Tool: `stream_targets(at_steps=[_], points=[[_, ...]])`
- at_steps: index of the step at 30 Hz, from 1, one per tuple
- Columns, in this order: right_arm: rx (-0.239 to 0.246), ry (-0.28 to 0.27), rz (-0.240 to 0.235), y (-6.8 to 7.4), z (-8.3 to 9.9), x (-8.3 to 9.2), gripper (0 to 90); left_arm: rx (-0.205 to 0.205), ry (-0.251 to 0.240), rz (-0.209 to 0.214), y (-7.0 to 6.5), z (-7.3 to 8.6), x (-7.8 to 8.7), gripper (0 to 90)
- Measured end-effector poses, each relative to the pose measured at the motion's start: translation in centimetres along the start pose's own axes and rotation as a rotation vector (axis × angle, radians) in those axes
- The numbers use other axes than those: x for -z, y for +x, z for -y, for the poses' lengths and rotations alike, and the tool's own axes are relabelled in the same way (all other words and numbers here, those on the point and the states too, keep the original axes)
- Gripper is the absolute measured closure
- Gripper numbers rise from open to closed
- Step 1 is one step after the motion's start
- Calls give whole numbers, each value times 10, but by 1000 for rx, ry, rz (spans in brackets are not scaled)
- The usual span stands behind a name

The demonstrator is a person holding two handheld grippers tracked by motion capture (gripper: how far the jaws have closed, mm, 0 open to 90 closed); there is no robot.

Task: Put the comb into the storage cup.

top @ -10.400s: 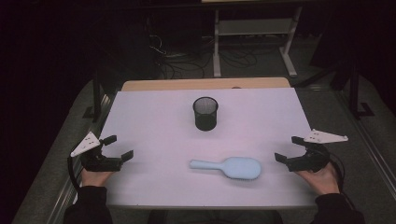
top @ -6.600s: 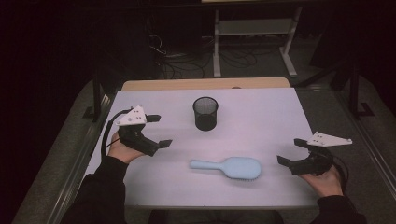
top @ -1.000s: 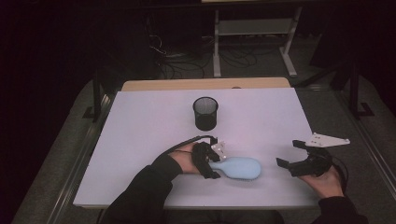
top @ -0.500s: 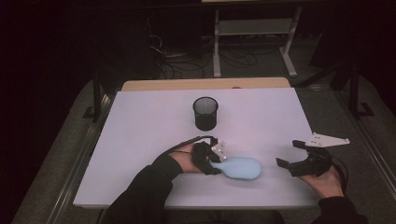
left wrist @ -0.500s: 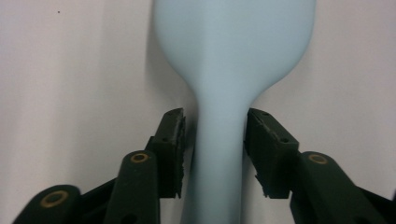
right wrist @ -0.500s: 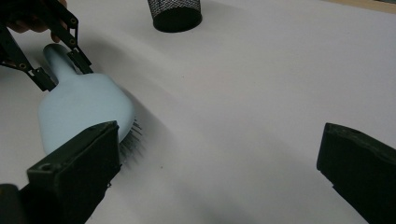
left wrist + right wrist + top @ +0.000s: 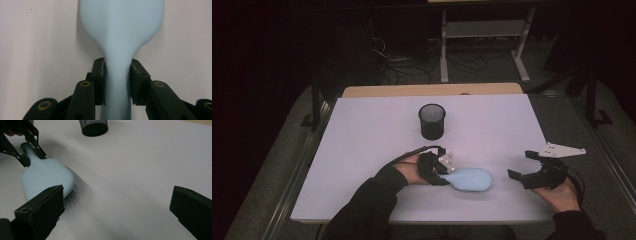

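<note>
A pale blue hairbrush (image 7: 472, 179) lies bristles down on the white table top (image 7: 362, 140), near the front, handle pointing left. My left gripper (image 7: 443, 172) reaches in from the left, and its jaws have just been closing on the handle. In the left gripper view the pads (image 7: 100, 72) press both sides of the narrow brush handle (image 7: 117, 82), below the wide brush head (image 7: 120, 25). My right gripper (image 7: 521, 165) rests open at the front right, apart from the brush. Through its wide jaws (image 7: 117, 195) I see the brush (image 7: 47, 177) and the left gripper (image 7: 32, 151) on its handle.
A black mesh cup (image 7: 432, 120) stands upright behind the brush, near the table's middle, and its base (image 7: 93, 126) is at the top of the right gripper view. A wooden strip (image 7: 432, 90) edges the far side. Dark floor, cables and a metal frame (image 7: 482, 30) lie beyond.
Since the oldest frames my left hand came from the table's left edge to the brush handle. Over the last second both hands and the brush have stayed in place.
</note>
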State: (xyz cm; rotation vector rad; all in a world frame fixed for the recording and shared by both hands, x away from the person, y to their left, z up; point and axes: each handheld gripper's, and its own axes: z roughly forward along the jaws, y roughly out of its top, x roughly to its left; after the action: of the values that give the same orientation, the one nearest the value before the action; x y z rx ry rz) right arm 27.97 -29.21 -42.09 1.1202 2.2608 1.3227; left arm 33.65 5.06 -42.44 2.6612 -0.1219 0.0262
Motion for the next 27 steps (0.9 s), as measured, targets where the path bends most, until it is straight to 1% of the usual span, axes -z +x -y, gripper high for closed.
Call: stream_targets(at_steps=[5, 11, 14, 22, 27], points=[[1, 1, -1, 0, 0, 0, 0, 9, -20, 5, 1, 1, 4, 694], [-2, -1, 1, 0, 0, 0, 0, 12, -45, -11, 2, 2, 11, 696], [-1, -1, 2, 0, 0, 0, 0, 20, -45, -11, 3, 3, 14, 696], [-2, -1, 3, 0, 1, 0, 0, 31, -60, -42, 4, 6, 24, 697], [0, 0, 2, 0, 1, 0, 0, 40, -76, -47, 6, 8, 30, 697]])
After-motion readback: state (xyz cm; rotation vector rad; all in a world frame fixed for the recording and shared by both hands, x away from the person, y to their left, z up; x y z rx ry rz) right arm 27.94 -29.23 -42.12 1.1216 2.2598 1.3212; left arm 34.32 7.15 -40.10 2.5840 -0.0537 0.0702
